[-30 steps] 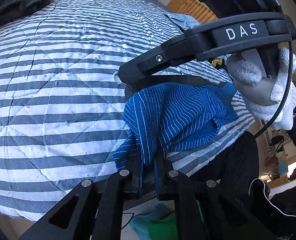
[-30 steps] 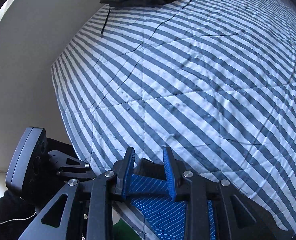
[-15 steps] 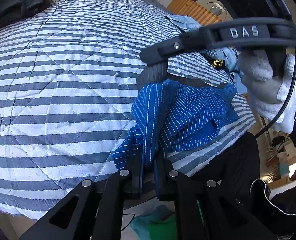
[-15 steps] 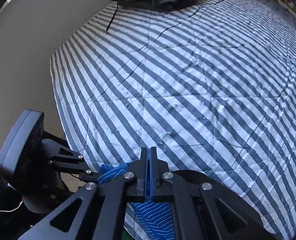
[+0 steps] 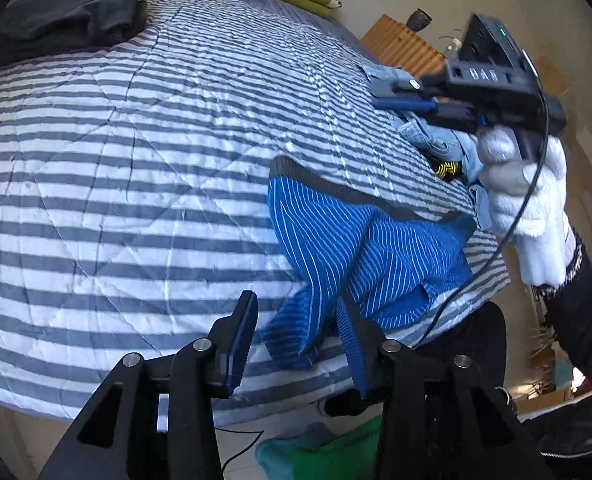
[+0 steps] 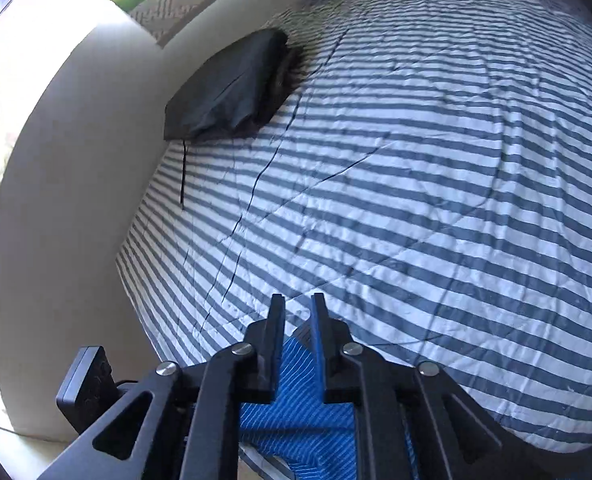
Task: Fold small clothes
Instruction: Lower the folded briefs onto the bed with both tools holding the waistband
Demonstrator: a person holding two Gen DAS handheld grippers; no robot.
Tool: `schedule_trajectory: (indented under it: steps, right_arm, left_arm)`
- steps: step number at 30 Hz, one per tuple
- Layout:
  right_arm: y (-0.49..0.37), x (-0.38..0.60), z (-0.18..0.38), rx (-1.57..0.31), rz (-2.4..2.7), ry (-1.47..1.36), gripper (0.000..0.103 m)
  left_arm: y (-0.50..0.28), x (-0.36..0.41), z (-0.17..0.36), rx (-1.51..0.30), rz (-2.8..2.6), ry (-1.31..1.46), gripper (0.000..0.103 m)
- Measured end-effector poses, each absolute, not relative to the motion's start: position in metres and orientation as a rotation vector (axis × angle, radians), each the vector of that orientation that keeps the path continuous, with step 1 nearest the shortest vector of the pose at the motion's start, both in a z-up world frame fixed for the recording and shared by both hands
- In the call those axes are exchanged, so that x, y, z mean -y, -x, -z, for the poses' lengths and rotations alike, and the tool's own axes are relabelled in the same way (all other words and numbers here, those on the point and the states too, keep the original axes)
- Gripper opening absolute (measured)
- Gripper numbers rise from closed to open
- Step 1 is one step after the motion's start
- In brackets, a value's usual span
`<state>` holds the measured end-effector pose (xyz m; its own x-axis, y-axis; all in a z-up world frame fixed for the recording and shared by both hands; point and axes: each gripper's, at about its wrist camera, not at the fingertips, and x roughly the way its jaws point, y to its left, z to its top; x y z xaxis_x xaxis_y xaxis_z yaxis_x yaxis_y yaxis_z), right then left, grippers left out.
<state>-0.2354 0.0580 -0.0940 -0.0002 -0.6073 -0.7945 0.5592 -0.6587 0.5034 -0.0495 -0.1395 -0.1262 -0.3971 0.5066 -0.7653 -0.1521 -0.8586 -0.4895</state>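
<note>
Blue pinstriped garment (image 5: 360,248) is seen lying crumpled near the near-right edge of the striped quilt (image 5: 135,160), w/ a dark grey waistband along its far side. One fold hangs toward the near edge, betw. the fingers of the left gripper (image 5: 296,320). That gripper's jaws are spread wide; the cloth sits in the gap, but nothing is clamped. Whether the right finger touches the fabric can't be told.

In the right wrist view the garment (image 6: 296,420) is mostly covered by the right gripper (image 6: 298,312), and only a strip betw. and below the fingers shows. Its jaws are parted by a narrow gap; striped quilt (image 6: 416,200) shows through the gap at the tips, and no cloth is gripped there. From the left wrist view, the right gripper (image 5: 380,94) is blurred, held above the far-right part of the bed by a white-gloved hand (image 5: 528,200); a dark sleeve is cut off at the frame's right edge.

A folded dark garment (image 5: 67,16) rests at the far-left corner of the quilt, also seen (image 6: 231,88) against the wall side. Light blue denim clothes (image 5: 436,136) lie in a heap at the far right, partly hidden by the right gripper and glove; a yellow-black patterned item (image 5: 448,168) peeks out beneath, too small to identify. Green cloth (image 5: 328,448) shows on the floor below the bed, partly hidden by the left gripper body.
</note>
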Motion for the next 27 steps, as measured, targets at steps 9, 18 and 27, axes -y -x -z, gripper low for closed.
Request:
schedule_trajectory:
  steps: [9,18,27]
  right_arm:
    - [0.242,-0.248,0.105,-0.002,2.112,-1.576,0.019]
    - [0.241,-0.344,0.152,0.293,2.035,-1.804,0.019]
    - [0.255,-0.337,0.164,0.441,1.938,-1.815,0.02]
  left_arm:
    - [0.161,0.114,0.149,0.521,-2.199,1.579,0.047]
    - [0.176,0.074,0.163,0.363,-2.195,1.668,0.022]
    - [0.174,0.075,0.158,0.352,-2.263,1.635,0.002]
